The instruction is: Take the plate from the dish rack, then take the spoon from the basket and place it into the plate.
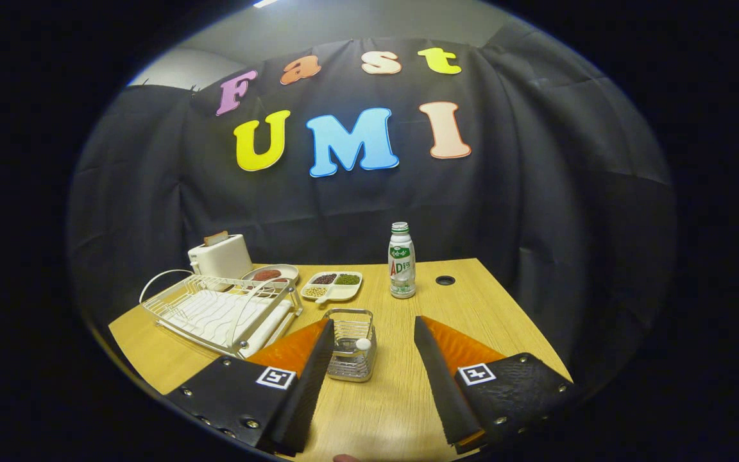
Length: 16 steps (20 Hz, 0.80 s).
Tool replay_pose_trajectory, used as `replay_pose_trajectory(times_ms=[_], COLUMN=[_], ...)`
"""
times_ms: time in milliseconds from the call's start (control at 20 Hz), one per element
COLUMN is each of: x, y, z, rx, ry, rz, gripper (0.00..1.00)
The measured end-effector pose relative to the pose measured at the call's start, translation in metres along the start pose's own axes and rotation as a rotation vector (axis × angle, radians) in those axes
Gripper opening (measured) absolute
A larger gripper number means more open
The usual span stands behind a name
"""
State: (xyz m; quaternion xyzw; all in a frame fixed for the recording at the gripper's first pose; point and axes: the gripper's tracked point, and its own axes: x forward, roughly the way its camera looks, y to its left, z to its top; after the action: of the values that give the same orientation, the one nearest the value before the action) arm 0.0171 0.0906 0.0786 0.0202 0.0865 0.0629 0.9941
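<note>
Gripper (373, 333) hanging released over the table (408, 398).
Basket (351, 353) sitting between its fingers, spoon (362, 344) inside; rack (222, 314) lying left of basket.

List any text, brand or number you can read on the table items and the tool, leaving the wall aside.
Bottle: its label bears print, too small and blurred to read reliably.
Square markers on the tool: black-and-white patterns, no words.
Toaster, dish rack, basket: no text that I can make out.
The tool is open, holding nothing; the basket sits just ahead, between its fingers.
</note>
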Motion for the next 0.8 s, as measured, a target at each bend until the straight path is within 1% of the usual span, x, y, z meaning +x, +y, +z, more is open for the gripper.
replay_pose_trajectory(times_ms=[200,250,300,350,400,450,500,550,700,750,800], x=[0.022,0.029,0.036,0.044,0.048,0.053,0.054,0.048,0.055,0.054,0.053], y=[0.004,0.008,0.006,0.005,0.005,0.004,0.007,0.006,0.007,0.012,0.014], z=[-0.003,-0.010,-0.015,-0.014,-0.015,-0.017,-0.016,-0.013,-0.014,-0.018,-0.018], rx=[-0.035,-0.040,-0.046,-0.040,-0.031,-0.022,-0.020,-0.027,-0.013,-0.004,0.000], ry=[-0.055,-0.048,-0.047,-0.049,-0.044,-0.047,-0.048,-0.050,-0.026,-0.008,0.001], rz=[-0.003,0.011,0.001,0.003,0.003,0.002,0.016,0.008,0.005,0.030,0.038], gripper=[0.76,0.71,0.68,0.63,0.55,0.50,0.23,0.19,0.18,0.07,0.07])
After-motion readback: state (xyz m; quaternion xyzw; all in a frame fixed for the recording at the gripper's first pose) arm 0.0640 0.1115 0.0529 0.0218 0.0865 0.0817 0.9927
